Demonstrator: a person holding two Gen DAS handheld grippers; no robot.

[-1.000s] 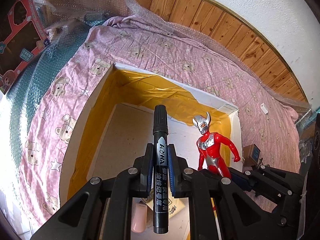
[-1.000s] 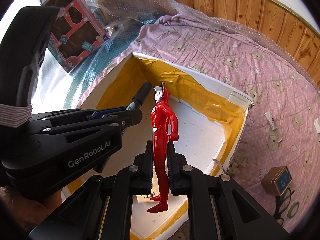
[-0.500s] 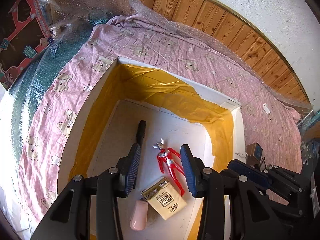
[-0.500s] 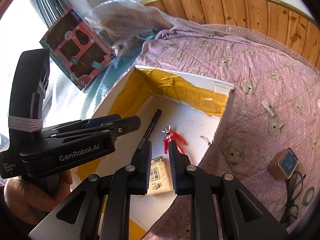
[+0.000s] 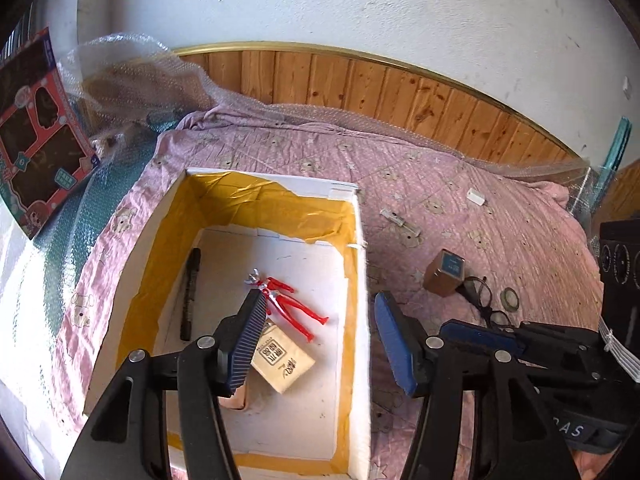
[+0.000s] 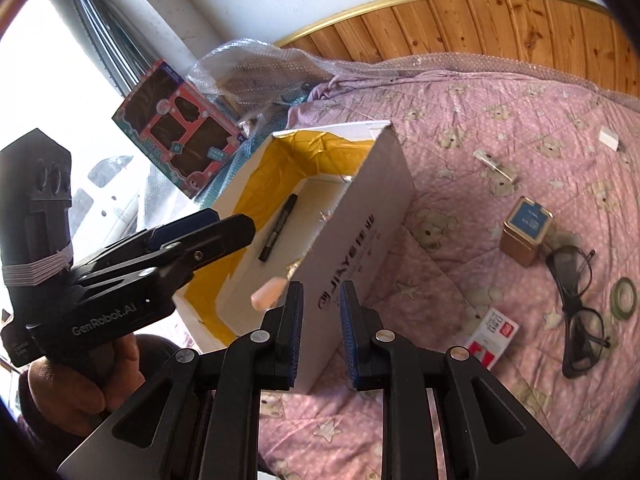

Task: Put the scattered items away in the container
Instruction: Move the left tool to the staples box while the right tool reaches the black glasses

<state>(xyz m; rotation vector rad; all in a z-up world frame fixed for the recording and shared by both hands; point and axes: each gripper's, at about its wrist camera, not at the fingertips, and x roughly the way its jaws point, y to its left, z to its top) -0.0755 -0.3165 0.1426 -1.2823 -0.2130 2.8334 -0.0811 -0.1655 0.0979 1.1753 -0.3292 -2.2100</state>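
Marker, black and slim [image 5: 190, 294], lies lengthwise along the left yellow-lined wall of the white cardboard box [image 5: 362, 280], beside a red toy figure [image 5: 289, 305] lying aslant. Left tool [image 5: 316, 344] hangs spread wide over the box; right tool [image 6: 320, 334] stands parted, empty, outside its wall above the pink bedspread [image 6: 460, 128].

Pink bear-print quilt [image 6: 460, 92] carries box [image 6: 360, 248], tin [image 6: 526, 230], glasses [image 6: 576, 300], card [image 6: 492, 330].
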